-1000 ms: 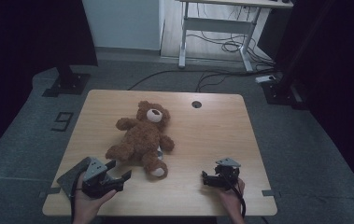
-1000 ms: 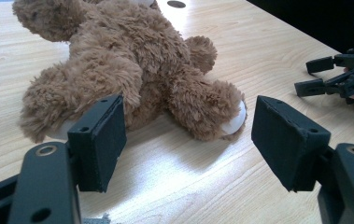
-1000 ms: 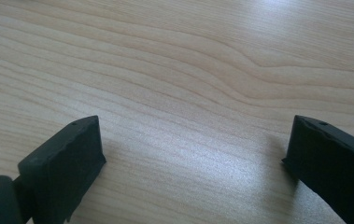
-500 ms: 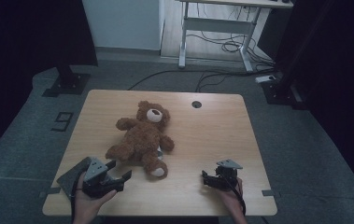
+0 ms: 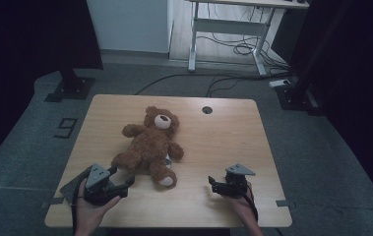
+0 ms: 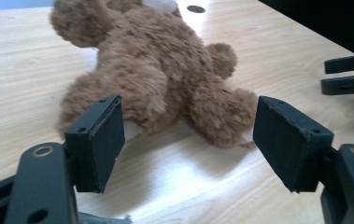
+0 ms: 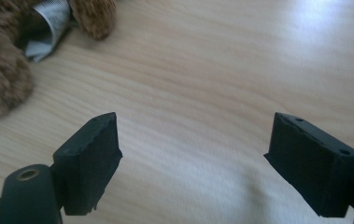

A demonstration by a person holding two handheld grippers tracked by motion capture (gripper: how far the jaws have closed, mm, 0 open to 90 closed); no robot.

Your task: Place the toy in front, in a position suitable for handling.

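A brown teddy bear (image 5: 150, 147) lies on its back on the wooden bench (image 5: 223, 142), left of the middle, head toward the far edge and legs toward the person. A white tag (image 7: 48, 28) sticks out at its side, seen in the right gripper view beside a paw.

The left claw (image 5: 125, 183) rests near the front left of the bench, held in the left hand (image 5: 93, 209), and points at the bear's legs. In the left gripper view its jaws stand spread wide, nothing between the pads; the bear (image 6: 160, 70) lies just ahead of them, its nearer foot close to the tips but apart from them.

The right claw (image 5: 212, 186) sits near the front right, well apart from the bear, pointing left across the bench. Its jaws have just been closing a little, yet they are still spread with only bare wood between them.

A round cable hole (image 5: 207, 109) lies in the bench near the far edge.
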